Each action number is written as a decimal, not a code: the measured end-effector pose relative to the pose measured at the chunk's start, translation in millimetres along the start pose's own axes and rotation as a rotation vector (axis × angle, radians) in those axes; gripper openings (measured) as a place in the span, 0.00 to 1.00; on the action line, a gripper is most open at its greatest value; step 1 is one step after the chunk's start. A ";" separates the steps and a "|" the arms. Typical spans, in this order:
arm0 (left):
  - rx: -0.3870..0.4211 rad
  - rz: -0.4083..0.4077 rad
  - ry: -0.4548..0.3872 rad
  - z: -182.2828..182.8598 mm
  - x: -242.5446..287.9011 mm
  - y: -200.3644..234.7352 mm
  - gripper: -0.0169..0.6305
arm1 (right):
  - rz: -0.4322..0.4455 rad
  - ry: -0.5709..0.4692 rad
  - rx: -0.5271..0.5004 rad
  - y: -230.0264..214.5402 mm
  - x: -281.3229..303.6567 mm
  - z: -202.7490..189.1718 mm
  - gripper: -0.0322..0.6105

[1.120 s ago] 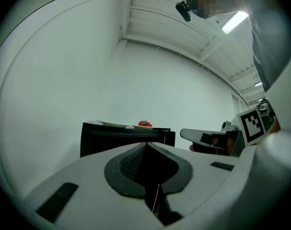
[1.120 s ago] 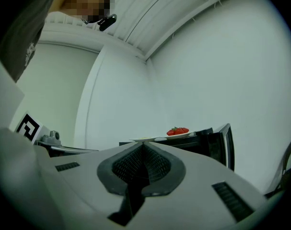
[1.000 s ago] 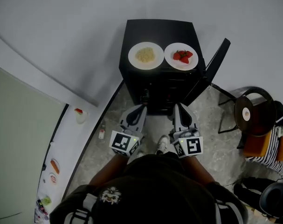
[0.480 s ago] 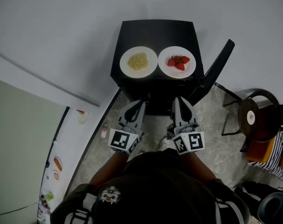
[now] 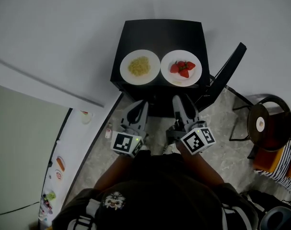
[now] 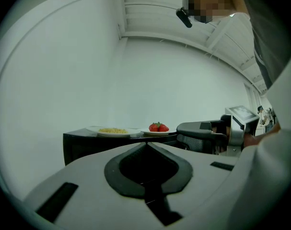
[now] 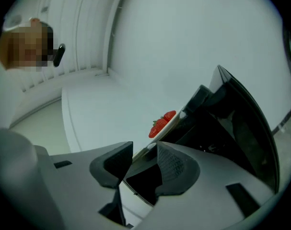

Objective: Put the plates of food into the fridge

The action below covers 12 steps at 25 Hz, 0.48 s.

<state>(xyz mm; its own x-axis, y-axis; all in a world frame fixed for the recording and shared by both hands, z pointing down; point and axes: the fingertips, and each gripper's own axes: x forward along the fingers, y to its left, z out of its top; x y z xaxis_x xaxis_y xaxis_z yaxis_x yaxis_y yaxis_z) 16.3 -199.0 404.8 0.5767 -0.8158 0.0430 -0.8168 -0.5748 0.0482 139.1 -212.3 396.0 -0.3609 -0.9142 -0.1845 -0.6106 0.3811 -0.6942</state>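
Two white plates stand on top of a low black fridge (image 5: 162,32). One holds yellow noodles (image 5: 140,67) (image 6: 113,131), the other strawberries (image 5: 181,68) (image 6: 158,128) (image 7: 163,122). The fridge door (image 5: 226,75) (image 7: 241,123) hangs open at the right. My left gripper (image 5: 142,103) (image 6: 146,145) is shut and empty, level, short of the fridge front. My right gripper (image 5: 176,99) (image 7: 144,150) is rolled to one side and its jaws have just been opening. Nothing is between them; the strawberry plate's rim shows beyond the gap.
A chair with a round dark seat (image 5: 265,123) stands right of the open door. A striped cloth (image 5: 284,159) lies further right. A white unit with stickers (image 5: 59,166) runs along the left, and a small bottle (image 5: 108,131) stands on the floor beside it.
Both grippers have moved closer to the fridge front. The right gripper has rolled, so its marker cube now sits tilted. The plates have not moved on the fridge top.
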 end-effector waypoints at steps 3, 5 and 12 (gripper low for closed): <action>0.021 -0.017 0.002 -2.1 3.3 6.0 0.06 | -0.018 -0.017 0.158 -7.4 7.7 4.1 0.29; 0.019 -0.022 0.013 -7.8 4.3 13.3 0.06 | -0.028 -0.028 0.229 -12.7 12.9 5.6 0.30; 0.001 -0.075 -0.024 5.7 7.3 23.5 0.06 | -0.054 -0.073 0.345 -17.8 24.4 6.0 0.30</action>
<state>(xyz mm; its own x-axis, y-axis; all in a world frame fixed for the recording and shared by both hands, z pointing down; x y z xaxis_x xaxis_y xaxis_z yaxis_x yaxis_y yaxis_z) 1.2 -218.8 400.6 0.6355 -0.7720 0.0153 -0.7716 -0.6342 0.0492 145.4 -242.2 399.6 -0.2755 -0.9441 -0.1812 -0.3490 0.2739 -0.8962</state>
